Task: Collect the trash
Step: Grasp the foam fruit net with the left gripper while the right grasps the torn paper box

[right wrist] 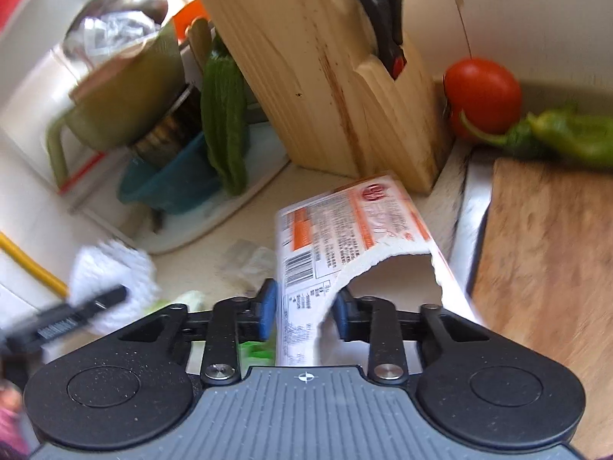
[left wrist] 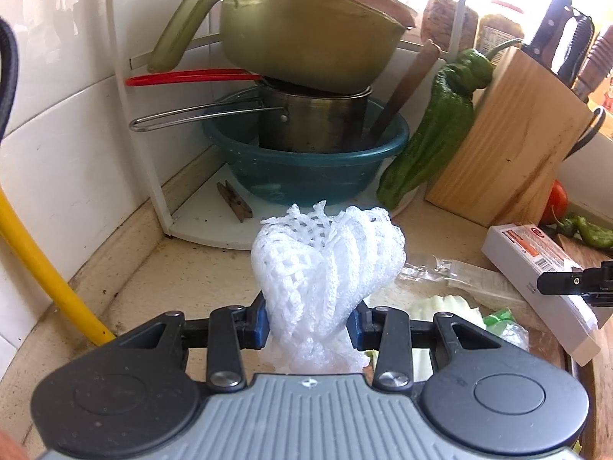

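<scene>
Netting (left wrist: pixel 325 268), white foam mesh, is sitting pinched in the left gripper (left wrist: pixel 310 326) above the counter (left wrist: pixel 184 268). Only the right wrist view is showing the right gripper (right wrist: pixel 304 312) clamping a torn carton (right wrist: pixel 345 230) near the knife block (right wrist: pixel 318 88).

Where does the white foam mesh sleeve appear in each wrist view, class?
Left wrist view: the white foam mesh sleeve sits centre, clamped in the left tool.
Right wrist view: the sleeve is at lower left, blurred.
Shared landmark: the pale wooden knife block.
</scene>
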`<state>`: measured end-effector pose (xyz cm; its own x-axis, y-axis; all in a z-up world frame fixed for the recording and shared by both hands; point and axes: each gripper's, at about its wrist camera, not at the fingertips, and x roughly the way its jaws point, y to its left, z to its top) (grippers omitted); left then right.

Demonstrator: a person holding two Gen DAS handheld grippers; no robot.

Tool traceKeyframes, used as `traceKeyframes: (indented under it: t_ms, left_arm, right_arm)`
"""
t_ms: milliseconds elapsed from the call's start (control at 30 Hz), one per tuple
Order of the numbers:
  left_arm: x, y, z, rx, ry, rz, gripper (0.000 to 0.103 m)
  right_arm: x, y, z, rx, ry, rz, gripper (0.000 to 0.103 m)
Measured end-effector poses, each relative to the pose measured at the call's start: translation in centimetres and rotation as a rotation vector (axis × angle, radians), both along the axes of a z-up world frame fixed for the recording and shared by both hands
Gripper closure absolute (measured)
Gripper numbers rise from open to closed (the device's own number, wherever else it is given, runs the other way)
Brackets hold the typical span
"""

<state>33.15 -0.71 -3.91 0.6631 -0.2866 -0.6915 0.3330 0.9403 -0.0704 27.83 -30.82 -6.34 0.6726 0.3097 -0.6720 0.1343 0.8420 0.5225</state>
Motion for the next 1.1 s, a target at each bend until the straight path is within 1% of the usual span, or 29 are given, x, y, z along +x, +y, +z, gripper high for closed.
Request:
traceKeyframes:
  t_ms: [67,200,300,467,700,900,1100]
  left_arm:
    - [-0.3,-0.2,0.1,0.003,-0.002,-0.004,0.067]
    - [-0.8,-0.5,0.3,0.009,-0.009,-0.012,0.067]
    - [-1.2,-0.5,0.6,0.008,-0.014,-0.016,0.067]
    - [-2.3,-0.6,1.2,-0.004,-0.027,-0.03,0.067]
    - [-4.2,-0.8,2.0,-0.007,-0.045,-0.039,0.067]
    - [-6.2,-0.8,2.6,-0.009,-0.06,-0.032,0.067]
    - [-8.5,-0.5,3.3,-0.002,-0.079,-0.021,0.067]
  right_arm:
    - [-0.2,-0.2,-0.2,0.037,-0.005,-0.011,0.073]
    - [-1.0,-0.3,0.0,0.12,-0.027,-0.013,0.074]
    - [-1.7,-0.1,0.7,0.133,-0.052,-0.006,0.074]
    - [-2.5,0.5,1.7,0.126,-0.081,0.008,0.074]
    - [-4.1,1.4,2.7,0.094,-0.091,0.029,0.074]
    - [-5.0,2.7,3.5,0.069,-0.111,0.069,0.074]
    - [-6.1,3.7,4.1,0.075,-0.126,0.104,0.074]
